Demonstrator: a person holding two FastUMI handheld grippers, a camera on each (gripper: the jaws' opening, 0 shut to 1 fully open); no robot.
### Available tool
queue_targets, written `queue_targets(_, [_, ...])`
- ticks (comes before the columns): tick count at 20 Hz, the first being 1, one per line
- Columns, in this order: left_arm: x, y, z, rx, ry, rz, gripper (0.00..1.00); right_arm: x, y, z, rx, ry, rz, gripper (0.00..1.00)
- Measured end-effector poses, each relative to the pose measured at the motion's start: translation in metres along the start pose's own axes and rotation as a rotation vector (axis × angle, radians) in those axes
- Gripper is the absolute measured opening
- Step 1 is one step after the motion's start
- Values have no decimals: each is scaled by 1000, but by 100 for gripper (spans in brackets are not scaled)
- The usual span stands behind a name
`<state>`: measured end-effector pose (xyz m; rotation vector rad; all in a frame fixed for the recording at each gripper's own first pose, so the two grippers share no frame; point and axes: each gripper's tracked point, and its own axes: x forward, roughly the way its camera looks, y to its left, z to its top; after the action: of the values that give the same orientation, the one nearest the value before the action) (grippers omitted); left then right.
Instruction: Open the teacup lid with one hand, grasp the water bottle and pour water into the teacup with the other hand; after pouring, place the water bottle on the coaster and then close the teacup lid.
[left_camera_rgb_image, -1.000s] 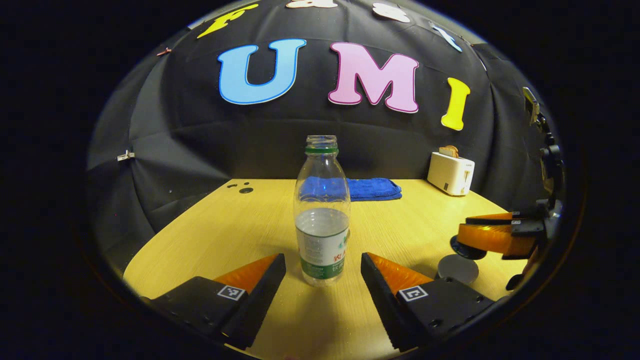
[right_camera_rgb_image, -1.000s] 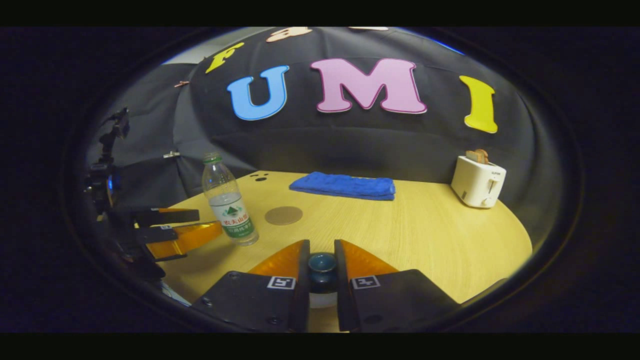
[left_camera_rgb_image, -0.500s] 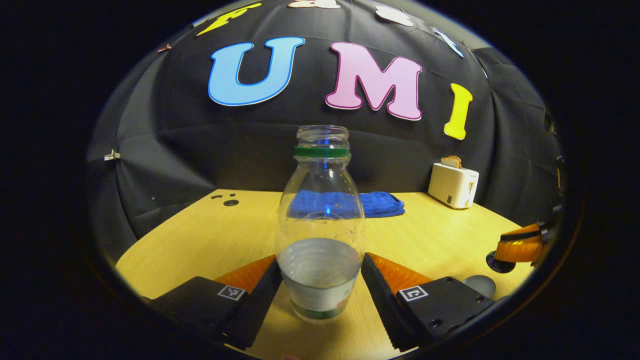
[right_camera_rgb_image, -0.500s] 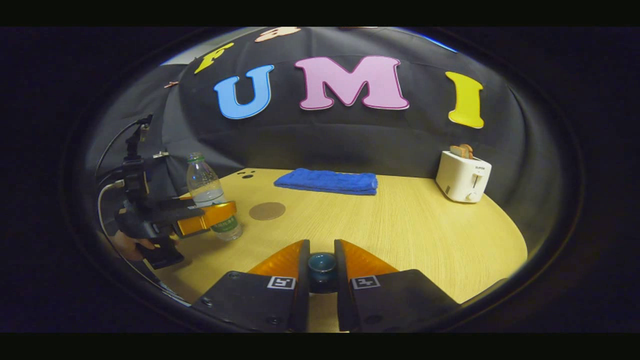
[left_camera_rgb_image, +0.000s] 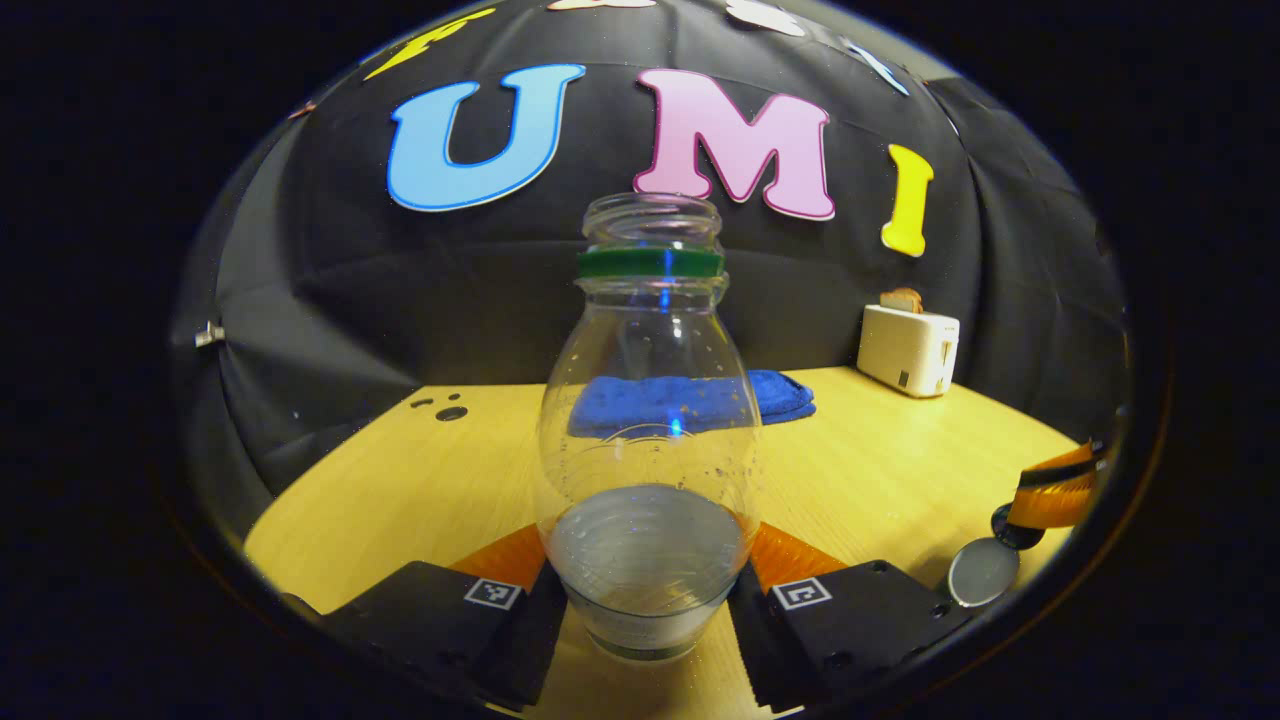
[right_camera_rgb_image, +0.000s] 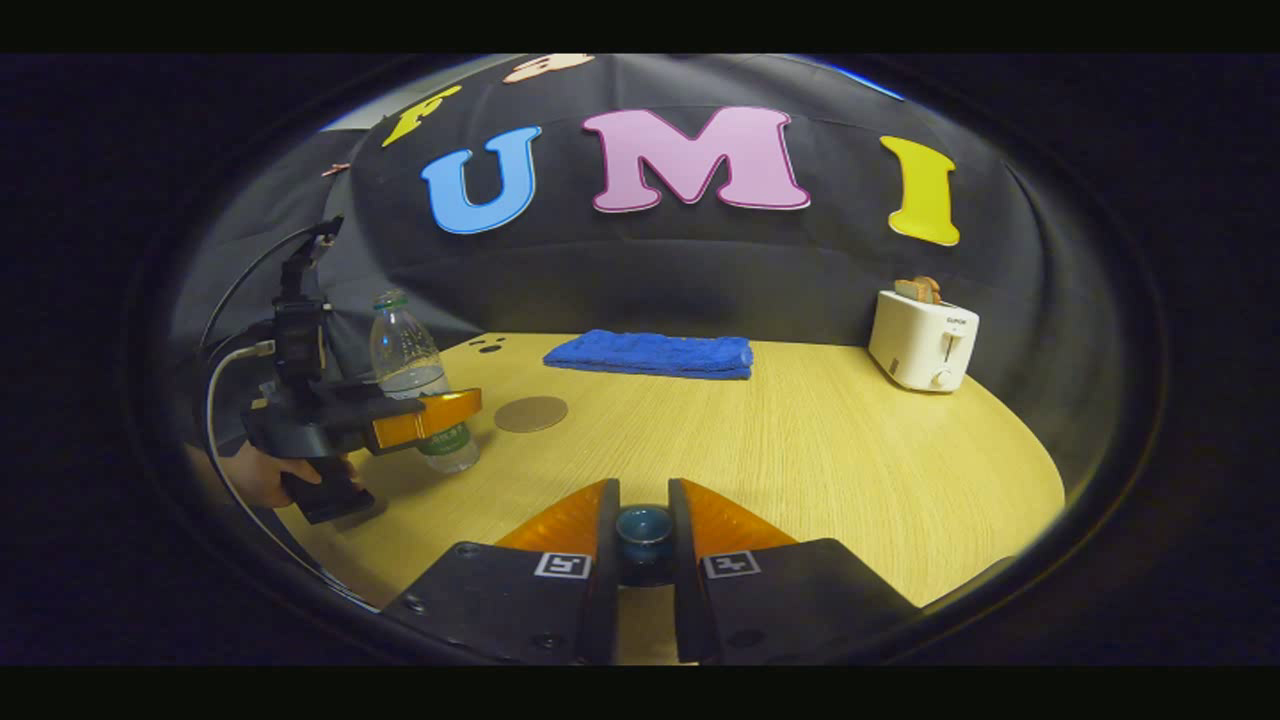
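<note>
The water bottle (left_camera_rgb_image: 650, 430) is clenched low by the left gripper (left_camera_rgb_image: 648, 615) for pouring, while the teacup lid (right_camera_rgb_image: 644, 524) is gripped by the right gripper (right_camera_rgb_image: 644, 545), keeping the cup uncovered.

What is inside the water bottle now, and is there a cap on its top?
The water bottle holds clear water in its lower part, empty above. Its mouth has no cap. The left gripper hides the bottle's base.
</note>
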<state>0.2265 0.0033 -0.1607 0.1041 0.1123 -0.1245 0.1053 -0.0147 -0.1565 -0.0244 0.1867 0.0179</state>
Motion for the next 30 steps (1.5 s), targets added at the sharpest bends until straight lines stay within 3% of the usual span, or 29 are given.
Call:
queue_targets(1, [-3, 3, 4, 60, -4, 12, 75, -2, -1, 1, 3, -3, -4, 31])
queue_targets(2, [-5, 5, 9, 123, -17, 20, 74, -4, -3, 2, 7, -4, -8, 21])
queue_targets(4, [-10, 9, 19, 228, -27, 36, 73, -8, -7, 6, 10, -12, -15, 26])
queue_targets(6, [-16, 13, 23, 298, -25, 42, 73, -11, -11, 9, 9, -20, -25, 26])
queue_targets(7, [-19, 13, 26, 334, -22, 45, 73, -13, -14, 9, 9, -21, -30, 21])
queue_targets(8, [-21, 15, 29, 384, -21, 52, 73, -14, -16, 9, 13, -20, -33, 26])
queue_targets(9, [-23, 17, 33, 442, -26, 59, 73, -16, -18, 9, 18, -19, -37, 21])
queue_targets(11, [-24, 15, 43, 555, -38, 62, 73, -20, -23, 7, 23, -19, -45, 21])
queue_targets(13, [-28, 5, 41, 634, -24, 24, 73, -24, -30, 6, 21, -19, -56, 21])
queue_targets(14, [-29, 0, 39, 666, -20, 5, 73, -27, -32, 5, 22, -19, -58, 26])
queue_targets(18, [-31, -23, 35, 831, -18, -53, 73, -35, -45, 3, 27, -17, -76, 26])
queue_targets(19, [-30, -29, 33, 874, -18, -65, 73, -37, -47, 1, 29, -16, -80, 21])
queue_targets(20, [-28, -34, 32, 912, -18, -76, 73, -38, -50, 0, 30, -14, -85, 26])
queue_targets(23, [-23, -49, 18, 990, -9, -127, 73, -45, -60, -2, 36, -19, -114, 26])
queue_targets(27, [-16, -70, 7, 1185, -23, -183, 73, -51, -68, -11, 48, -9, -132, 26])
queue_targets(28, [-15, -75, 3, 1223, -27, -197, 73, -52, -69, -13, 51, -5, -136, 21])
queue_targets(30, [-16, -81, -10, 1288, -20, -222, 74, -55, -70, -19, 58, 6, -142, 25])
